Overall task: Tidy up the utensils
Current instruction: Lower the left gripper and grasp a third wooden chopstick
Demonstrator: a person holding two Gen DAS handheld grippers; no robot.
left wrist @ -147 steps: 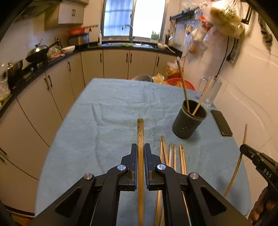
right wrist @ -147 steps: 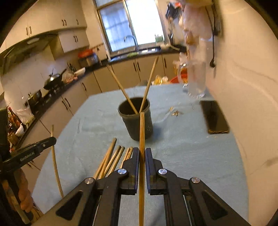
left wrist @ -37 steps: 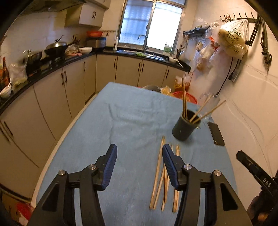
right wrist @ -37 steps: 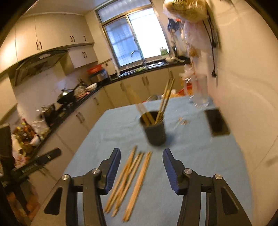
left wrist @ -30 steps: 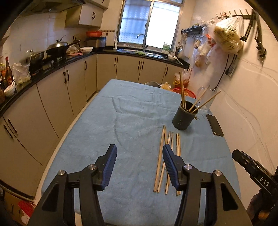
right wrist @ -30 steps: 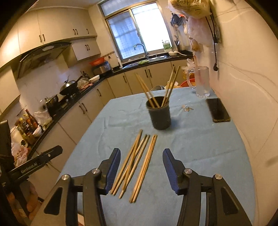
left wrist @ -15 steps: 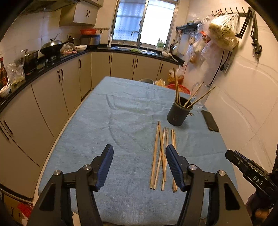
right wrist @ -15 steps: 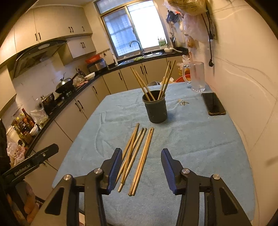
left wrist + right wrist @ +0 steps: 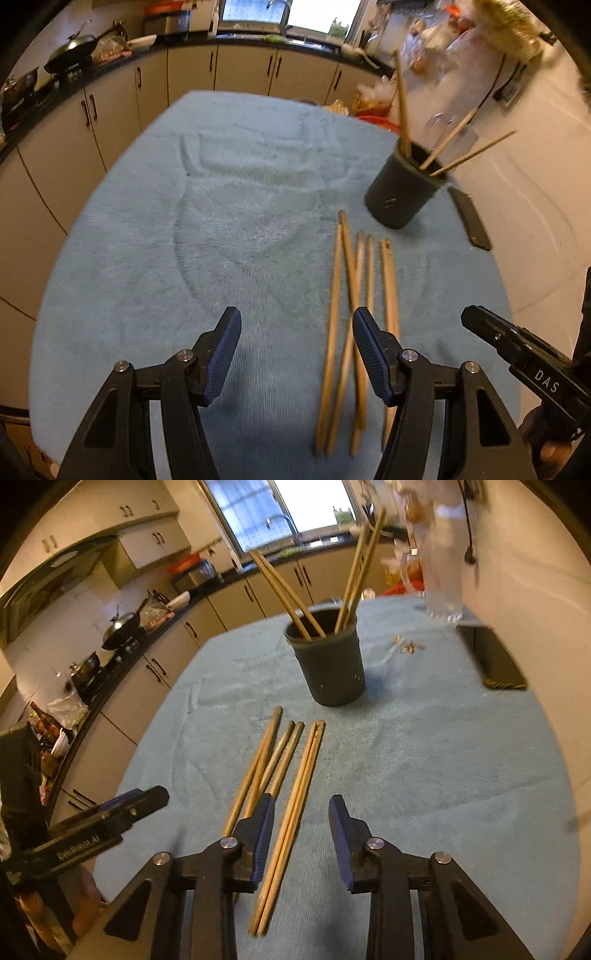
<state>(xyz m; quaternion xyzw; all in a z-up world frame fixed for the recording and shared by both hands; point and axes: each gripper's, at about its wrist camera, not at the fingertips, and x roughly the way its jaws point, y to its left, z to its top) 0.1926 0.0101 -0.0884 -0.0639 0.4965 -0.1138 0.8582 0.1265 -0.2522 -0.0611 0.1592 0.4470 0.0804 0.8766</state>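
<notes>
Six loose chopsticks (image 9: 354, 314) lie side by side on the blue table cloth (image 9: 221, 240) in the left wrist view, some crossing at their near ends. Left gripper (image 9: 295, 339) hangs over the cloth, jaws spread wide, nothing between them; bare cloth shows in the gap. Its right finger (image 9: 369, 354) overlaps the bundle's right side in the picture; contact cannot be told. Dark holder cup (image 9: 402, 192) stands upright beyond the far tips, near them but apart, with four chopsticks leaning in it. A black phone (image 9: 471, 219) lies flat just right of the cup. The other gripper's tip enters at lower right.

Right wrist view: right gripper (image 9: 301, 823) sits low over the near ends of the bundle (image 9: 277, 768), jaws closing. The rightmost pair of chopsticks (image 9: 295, 812) runs through the gap close to the left finger (image 9: 264, 830); pads not pressing yet. Cup (image 9: 330, 664) stands upright past the bundle. Glass pitcher (image 9: 441, 576), blurred, stands at the far right edge; phone (image 9: 496, 661) lies nearer, by the wall. A hand (image 9: 86, 897) shows at lower left under the left gripper.
</notes>
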